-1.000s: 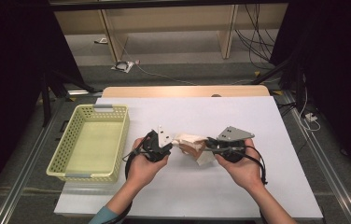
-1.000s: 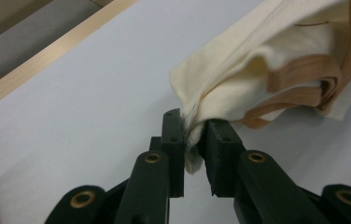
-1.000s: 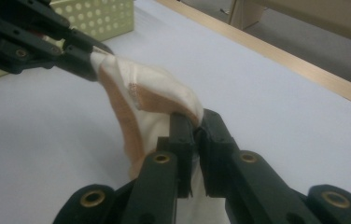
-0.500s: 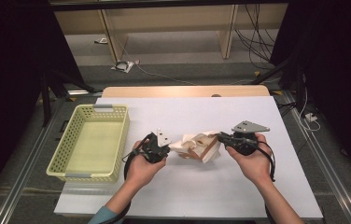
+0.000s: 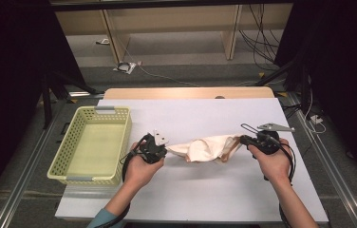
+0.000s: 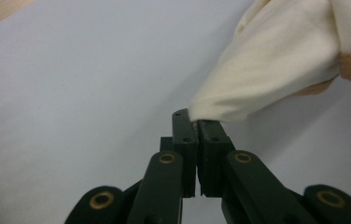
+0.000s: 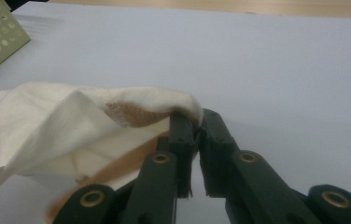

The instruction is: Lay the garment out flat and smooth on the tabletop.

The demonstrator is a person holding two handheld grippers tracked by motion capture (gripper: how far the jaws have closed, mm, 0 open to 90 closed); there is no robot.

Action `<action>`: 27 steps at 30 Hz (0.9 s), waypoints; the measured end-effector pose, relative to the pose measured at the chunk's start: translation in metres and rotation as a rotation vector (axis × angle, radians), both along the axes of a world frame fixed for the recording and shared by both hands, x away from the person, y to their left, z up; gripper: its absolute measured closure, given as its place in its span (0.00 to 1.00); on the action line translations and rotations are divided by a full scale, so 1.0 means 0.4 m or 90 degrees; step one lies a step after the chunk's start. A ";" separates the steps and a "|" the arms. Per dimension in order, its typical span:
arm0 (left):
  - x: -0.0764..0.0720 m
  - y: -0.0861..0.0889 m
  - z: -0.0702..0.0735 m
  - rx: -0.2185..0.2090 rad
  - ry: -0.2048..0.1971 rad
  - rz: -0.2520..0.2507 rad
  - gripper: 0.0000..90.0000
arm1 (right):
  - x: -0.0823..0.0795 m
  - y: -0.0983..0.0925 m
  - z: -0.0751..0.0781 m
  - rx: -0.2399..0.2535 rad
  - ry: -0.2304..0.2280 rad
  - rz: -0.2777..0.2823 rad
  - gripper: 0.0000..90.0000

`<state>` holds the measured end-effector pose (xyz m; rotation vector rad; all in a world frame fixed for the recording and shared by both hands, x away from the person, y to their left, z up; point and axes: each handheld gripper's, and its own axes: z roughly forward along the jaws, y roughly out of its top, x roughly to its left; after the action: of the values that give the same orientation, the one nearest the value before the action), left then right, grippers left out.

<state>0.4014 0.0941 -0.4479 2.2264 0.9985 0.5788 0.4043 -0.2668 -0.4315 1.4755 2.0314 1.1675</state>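
Yellow basket [image 5: 91, 145] sits at nine o'clock on the surface [image 5: 205, 199]. The left gripper [image 5: 160, 148] is clenched on one corner of the cream cloth [image 5: 205, 148] at centre; the right gripper [image 5: 244, 139] is clenched on the opposite corner. Pull evenly, keeping tension level. The right gripper view reveals an orange hem [image 7: 134, 114].

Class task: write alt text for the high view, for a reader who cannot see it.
Two hand-held grippers stretch a cream cloth between them over a white table: the left gripper and the right gripper each pinch one end. A yellow basket stands at the left.
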 end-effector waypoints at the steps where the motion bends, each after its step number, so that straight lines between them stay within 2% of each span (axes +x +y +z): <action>1: 0.000 -0.003 0.001 -0.001 -0.002 -0.002 0.97 | 0.002 -0.005 -0.003 0.000 0.010 -0.004 0.93; 4: 0.000 -0.018 0.000 0.002 -0.008 -0.007 0.97 | 0.008 -0.014 -0.022 -0.014 0.024 -0.015 0.91; 6: 0.001 -0.028 -0.005 0.010 -0.011 -0.008 0.96 | 0.014 -0.014 -0.037 -0.047 0.048 -0.017 0.84; 9: 0.003 -0.032 -0.010 0.012 -0.012 -0.011 0.96 | 0.015 -0.016 -0.046 -0.101 0.055 -0.011 0.74; 12: 0.004 -0.030 -0.009 0.011 -0.014 -0.012 0.96 | 0.005 -0.014 -0.026 -0.148 0.028 -0.009 0.71; 13: 0.004 -0.030 -0.009 0.013 -0.013 -0.012 0.96 | 0.000 -0.010 -0.017 -0.155 0.016 0.003 0.71; 16: 0.002 -0.031 -0.008 0.012 -0.014 -0.014 0.96 | -0.018 0.023 0.001 -0.151 -0.003 0.074 0.68; 17: 0.002 -0.031 -0.008 0.013 -0.015 -0.015 0.96 | -0.025 0.045 0.005 -0.140 -0.013 0.113 0.67; 20: 0.001 -0.032 -0.007 0.010 -0.016 -0.015 0.96 | -0.043 0.104 0.008 -0.116 -0.016 0.192 0.61; 24: -0.001 -0.032 -0.003 0.011 -0.019 -0.018 0.96 | -0.064 0.189 0.001 -0.122 -0.026 0.296 0.53; 27: -0.002 -0.033 -0.003 0.010 -0.019 -0.019 0.96 | -0.076 0.237 -0.012 -0.139 -0.026 0.344 0.49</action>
<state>0.4007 0.0809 -0.4490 2.2356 0.9471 0.6064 0.3738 -0.1718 -0.4362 0.8125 2.5195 1.0956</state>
